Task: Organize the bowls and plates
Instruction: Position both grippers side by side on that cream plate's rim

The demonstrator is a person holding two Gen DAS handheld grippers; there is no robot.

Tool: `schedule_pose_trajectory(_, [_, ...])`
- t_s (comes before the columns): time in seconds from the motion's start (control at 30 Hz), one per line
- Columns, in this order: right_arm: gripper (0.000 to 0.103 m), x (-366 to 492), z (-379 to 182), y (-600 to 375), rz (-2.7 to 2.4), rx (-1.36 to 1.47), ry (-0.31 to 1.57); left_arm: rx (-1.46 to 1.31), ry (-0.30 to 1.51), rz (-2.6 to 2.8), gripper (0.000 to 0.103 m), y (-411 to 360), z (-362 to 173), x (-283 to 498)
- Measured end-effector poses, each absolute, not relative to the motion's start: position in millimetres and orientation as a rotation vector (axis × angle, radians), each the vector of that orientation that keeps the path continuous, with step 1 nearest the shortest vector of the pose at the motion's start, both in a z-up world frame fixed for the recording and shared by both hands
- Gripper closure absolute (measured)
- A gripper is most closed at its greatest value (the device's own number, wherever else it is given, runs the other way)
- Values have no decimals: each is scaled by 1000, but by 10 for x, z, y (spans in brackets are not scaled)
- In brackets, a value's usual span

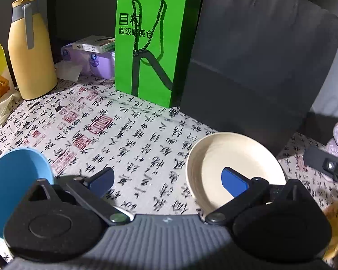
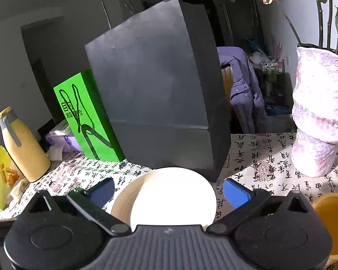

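At the far left of the table a tall yellow jug (image 1: 30,51) is stood up against the wall, likely so it is out of the way. Just in front of it, low at the left edge of the left view, a blue bowl (image 1: 15,180) is seen, close beside the left gripper (image 1: 167,181). The fingers of this gripper are spread wide and nothing is held between them; only the printed tablecloth (image 1: 128,135) is seen in the gap. Its right finger is seen over the cream plate (image 1: 236,157), which is laid flat on the cloth, but whether it is touched cannot be told. Behind, a green bag (image 1: 151,45) and a black bag (image 1: 259,67) are stood upright at the back, so the front of the table is left free for the dishes. In the right view the same cream plate (image 2: 173,198) is seen right between the wide-open fingers of the right gripper (image 2: 169,191), and nothing is gripped yet. The plate is probably meant to be picked up next. At the far right a yellow bowl (image 2: 331,222) is set beside the gripper, and a pink vase (image 2: 320,112) is stood behind it.
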State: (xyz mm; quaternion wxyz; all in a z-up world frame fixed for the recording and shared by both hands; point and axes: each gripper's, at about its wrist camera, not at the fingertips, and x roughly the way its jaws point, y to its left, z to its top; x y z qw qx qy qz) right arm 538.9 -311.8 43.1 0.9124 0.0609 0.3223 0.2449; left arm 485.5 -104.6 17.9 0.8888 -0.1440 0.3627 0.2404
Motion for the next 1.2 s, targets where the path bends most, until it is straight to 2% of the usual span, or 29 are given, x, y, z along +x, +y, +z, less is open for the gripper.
schedule_pose_trajectory(0.47, [3,5667,14,-3070,470,103,765,-200,754,605,0,-1135,-52,5437])
schedule_pose_trajectory(0.7, [9,5814,-199,-3101,417,110,819,-180,793,641,0,-1105,-197,5632])
schedule_pose_trajectory(0.8, [13,5866,-281,-3141,395,124,835,-164,781,657,2,-1115,-251,5648])
schedule_pose_trajectory(0.9, [15,5898,-349,-3150,387,120,849,-150,804,641,10,-1138,-320,5700])
schedule_pose_trajectory(1.07, [25,5918,-415,-3134,382,99,863,-133,826,637,13,-1181,-422,5753])
schedule_pose_trajectory(1.17, [39,5938,-461,-3111,375,81,875,-121,837,641,17,-1207,-470,5778])
schedule_pose_trajectory(1.2, [45,5945,-475,-3109,375,79,881,-125,848,632,22,-1204,-481,5789])
